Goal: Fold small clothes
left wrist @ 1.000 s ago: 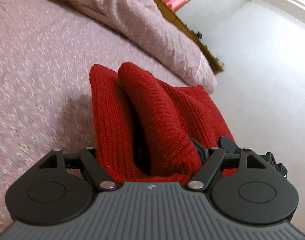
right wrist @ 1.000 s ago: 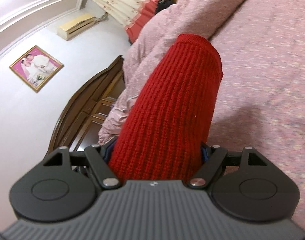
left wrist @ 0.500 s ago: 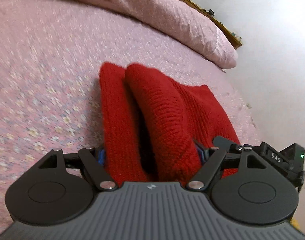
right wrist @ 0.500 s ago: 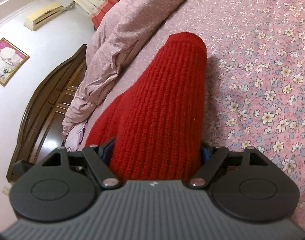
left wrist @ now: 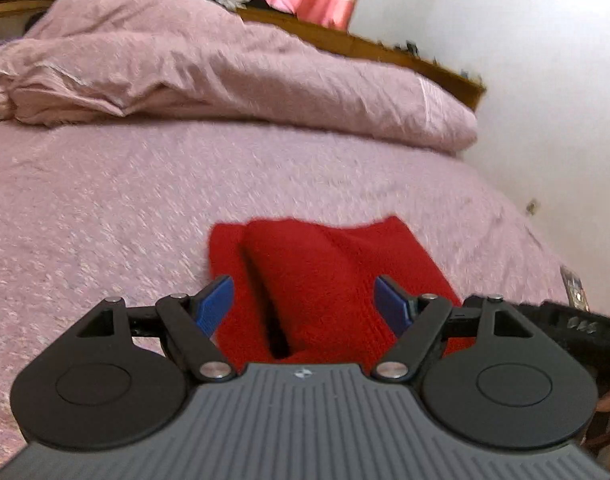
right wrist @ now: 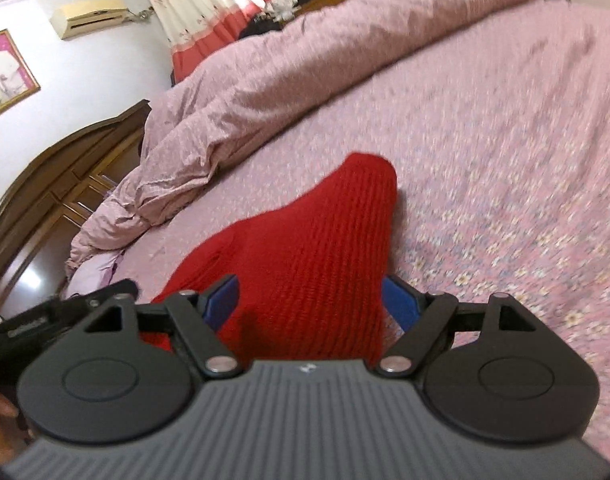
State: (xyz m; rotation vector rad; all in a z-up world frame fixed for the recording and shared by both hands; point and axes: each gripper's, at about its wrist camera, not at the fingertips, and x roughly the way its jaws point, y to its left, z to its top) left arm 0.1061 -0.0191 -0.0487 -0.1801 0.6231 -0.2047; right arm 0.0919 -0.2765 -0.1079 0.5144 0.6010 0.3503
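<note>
A red knit garment (left wrist: 325, 264) lies folded on the pink flowered bedspread (left wrist: 105, 220), with a dark slit between its layers. My left gripper (left wrist: 305, 292) hovers over its near end, open, blue pads (left wrist: 215, 304) apart and showing. In the right wrist view the same red garment (right wrist: 317, 248) stretches away as a thick ribbed fold. My right gripper (right wrist: 311, 292) is open astride its near end, and its blue pads (right wrist: 401, 304) do not press the cloth. Each gripper appears at the edge of the other's view, as the right gripper's body (left wrist: 577, 324) and the left gripper's body (right wrist: 45, 320).
A crumpled pink quilt (left wrist: 225, 68) is heaped along the far side of the bed, with a wooden headboard (right wrist: 45, 184) behind. A white wall (left wrist: 545, 80) runs close along the bed's right side. A small phone-like object (left wrist: 575, 288) lies at the bed's edge.
Both grippers drew back and rose from the red garment, so their blue pads, hidden by the cloth before, now show. The garment has settled lower and flatter on the bedspread. Both views rolled toward level.
</note>
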